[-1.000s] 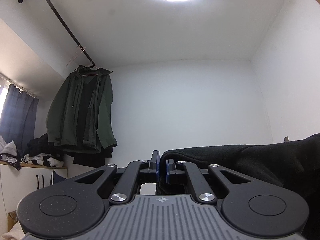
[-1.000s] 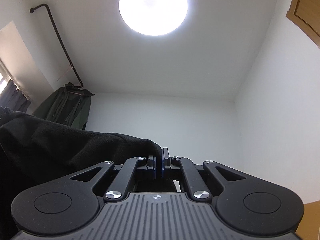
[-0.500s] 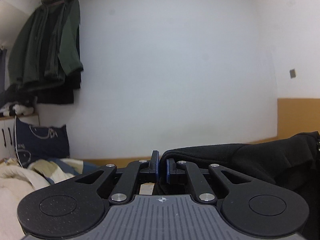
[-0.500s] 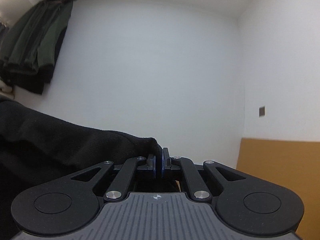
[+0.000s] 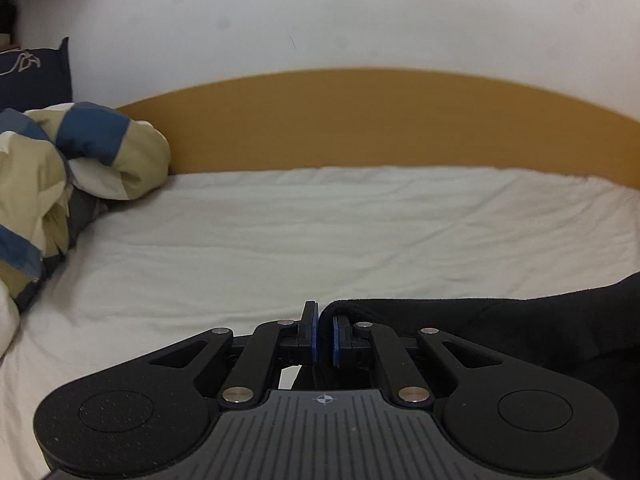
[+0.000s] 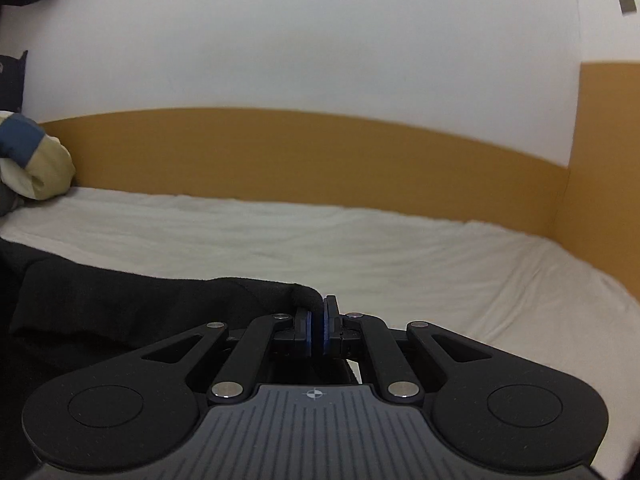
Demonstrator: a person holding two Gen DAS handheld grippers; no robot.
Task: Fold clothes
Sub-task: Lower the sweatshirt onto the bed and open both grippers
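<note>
Left wrist view shows the black garment pinched at one corner by my left gripper; my right gripper pinches the opposite corner. I judge I hold the two corners apart to keep that edge taut over the white bed, ready for laying flat. Most of the cloth hangs below both frames, so its shape and type stay hidden. A crumpled duvet sits left, cut off.
</note>
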